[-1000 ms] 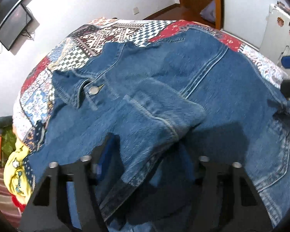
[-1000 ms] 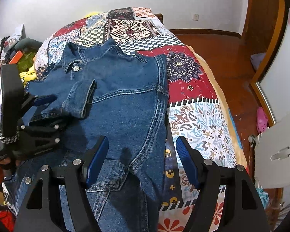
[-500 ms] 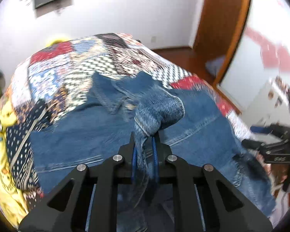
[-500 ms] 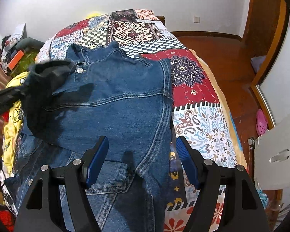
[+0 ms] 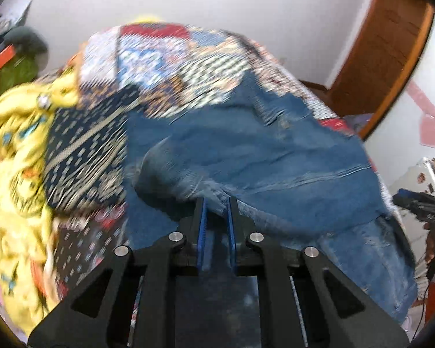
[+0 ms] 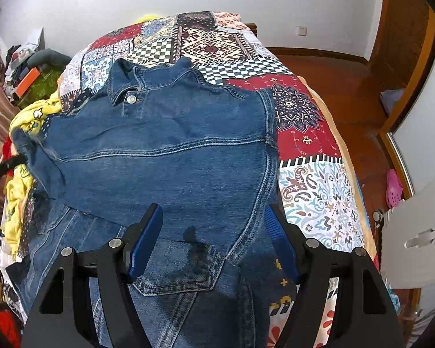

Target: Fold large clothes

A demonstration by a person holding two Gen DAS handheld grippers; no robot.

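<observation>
A blue denim jacket [image 6: 171,150] lies spread on the patchwork bed quilt [image 6: 310,156], collar at the far end. My left gripper [image 5: 216,203] is shut on the jacket's sleeve [image 5: 171,174], which is pulled out past the jacket's left edge; the view is blurred. In the right wrist view the sleeve [image 6: 37,156] stretches off the left side, with the left gripper only a dark blur there. My right gripper [image 6: 214,217] is open and empty, hovering over the jacket's near hem.
A yellow printed garment [image 5: 17,179] is heaped at the bed's left edge, and also shows in the right wrist view [image 6: 29,119]. Cluttered items [image 6: 29,69] sit by the left wall. Wooden floor [image 6: 348,87] and a white cabinet [image 6: 414,232] lie to the right.
My left gripper closed on the sleeve that lay folded over the jacket's chest and pulled it out to the left, off the jacket. The right gripper has stayed in place, open.
</observation>
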